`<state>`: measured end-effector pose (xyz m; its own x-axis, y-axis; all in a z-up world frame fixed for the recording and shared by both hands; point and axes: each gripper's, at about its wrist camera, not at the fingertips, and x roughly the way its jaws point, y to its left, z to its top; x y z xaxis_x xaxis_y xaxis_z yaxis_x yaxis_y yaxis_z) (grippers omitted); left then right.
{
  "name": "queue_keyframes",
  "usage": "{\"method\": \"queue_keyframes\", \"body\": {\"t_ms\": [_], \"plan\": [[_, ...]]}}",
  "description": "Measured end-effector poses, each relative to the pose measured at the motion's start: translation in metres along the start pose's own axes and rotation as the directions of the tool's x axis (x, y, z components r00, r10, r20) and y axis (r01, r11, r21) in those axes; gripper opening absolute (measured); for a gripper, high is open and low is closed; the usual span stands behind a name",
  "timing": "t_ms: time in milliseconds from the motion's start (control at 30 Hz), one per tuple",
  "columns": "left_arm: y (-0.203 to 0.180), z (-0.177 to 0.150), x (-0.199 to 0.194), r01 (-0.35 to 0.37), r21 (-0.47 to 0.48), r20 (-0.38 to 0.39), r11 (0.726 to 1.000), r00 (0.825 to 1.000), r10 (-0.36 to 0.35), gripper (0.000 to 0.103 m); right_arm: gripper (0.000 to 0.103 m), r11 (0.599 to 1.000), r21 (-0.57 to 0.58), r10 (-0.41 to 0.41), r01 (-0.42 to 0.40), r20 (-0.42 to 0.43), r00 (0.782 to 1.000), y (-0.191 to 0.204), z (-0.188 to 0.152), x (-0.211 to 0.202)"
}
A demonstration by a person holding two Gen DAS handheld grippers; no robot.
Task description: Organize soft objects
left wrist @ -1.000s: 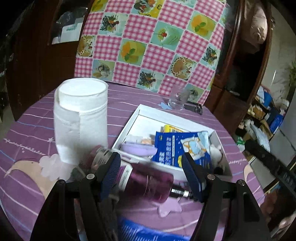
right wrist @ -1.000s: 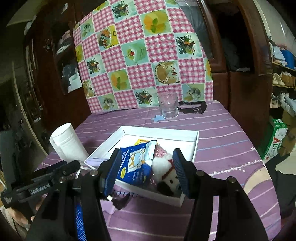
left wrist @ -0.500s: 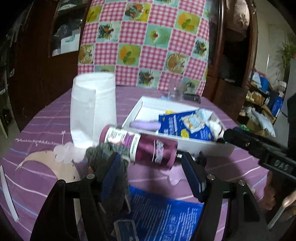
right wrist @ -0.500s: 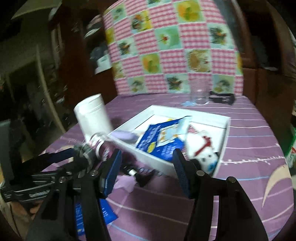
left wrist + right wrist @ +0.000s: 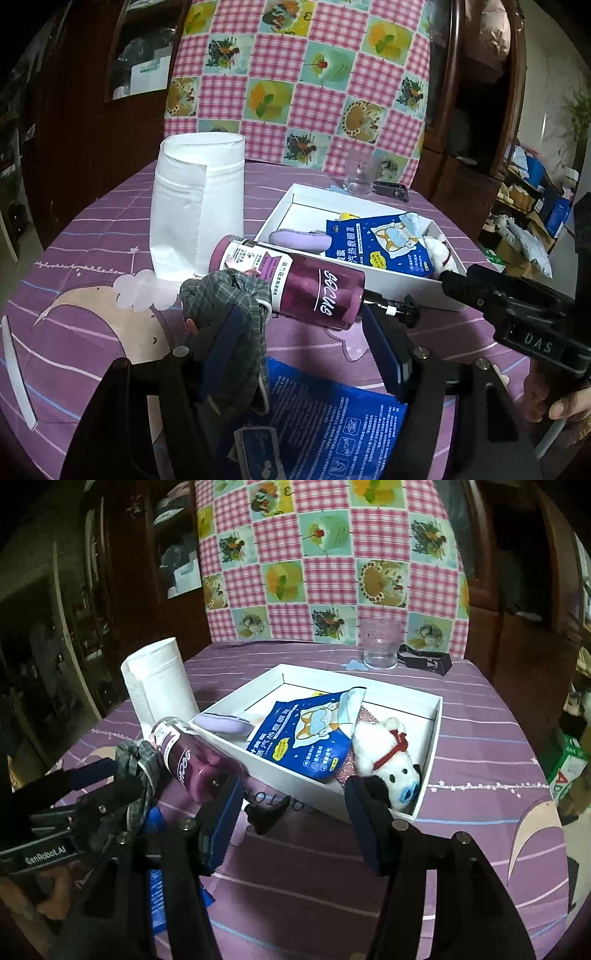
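We are working at a round table (image 5: pixel 480 716) covered in a purple cloth, and we are sorting soft items into a white tray (image 5: pixel 437 723) standing toward the table's far edge. The tray is already holding a blue packet (image 5: pixel 306 734), a lilac pad (image 5: pixel 221 722) and a plush toy (image 5: pixel 388 760), the toy sitting in the tray's near right corner. The remaining soft item, a plaid cloth (image 5: pixel 229 314), is lying bunched at the table's near edge, just outside the tray's near wall, touching a purple bottle (image 5: pixel 295 280) that is lying on its side. We are holding the left gripper (image 5: pixel 299 347) with its fingers standing wide; the cloth is draping over the left finger (image 5: pixel 221 343), and we cannot tell whether it is being pinched or merely resting there. We are holding the right gripper (image 5: pixel 291 812) with its fingers at a medium spread over bare tabletop in front of the tray, gripping nothing. Risks from here: lifting the cloth may be dragging the bottle, which can roll toward the edge; a loose drape may be slipping off the finger before reaching the tray; and the two grippers, working near each other, may be colliding. A second blue packet (image 5: pixel 332 424) lying under the left gripper could also be snagging.
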<state>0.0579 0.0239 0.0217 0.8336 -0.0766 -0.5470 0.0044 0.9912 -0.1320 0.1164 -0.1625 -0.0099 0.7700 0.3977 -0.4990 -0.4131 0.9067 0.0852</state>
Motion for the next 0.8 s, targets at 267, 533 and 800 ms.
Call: {"method": "queue_keyframes", "body": {"t_ms": [267,533,800], "plan": [[0.005,0.001,0.003,-0.035,-0.022,-0.016,0.999,0.999,0.035,0.073,0.058,0.998,0.028,0.056,-0.056,0.011,0.998,0.0,0.003,-0.006],[0.008,0.004,-0.008,-0.009,-0.034,0.013,0.999,1.0,0.009,0.073,0.058,0.999,0.039,0.034,-0.034,0.01,0.999,0.003,0.001,-0.004],[0.021,0.01,-0.017,-0.019,-0.055,0.026,0.998,0.999,0.02,0.073,0.058,0.989,0.085,0.122,-0.125,0.043,0.992,-0.002,0.003,-0.012]]}}
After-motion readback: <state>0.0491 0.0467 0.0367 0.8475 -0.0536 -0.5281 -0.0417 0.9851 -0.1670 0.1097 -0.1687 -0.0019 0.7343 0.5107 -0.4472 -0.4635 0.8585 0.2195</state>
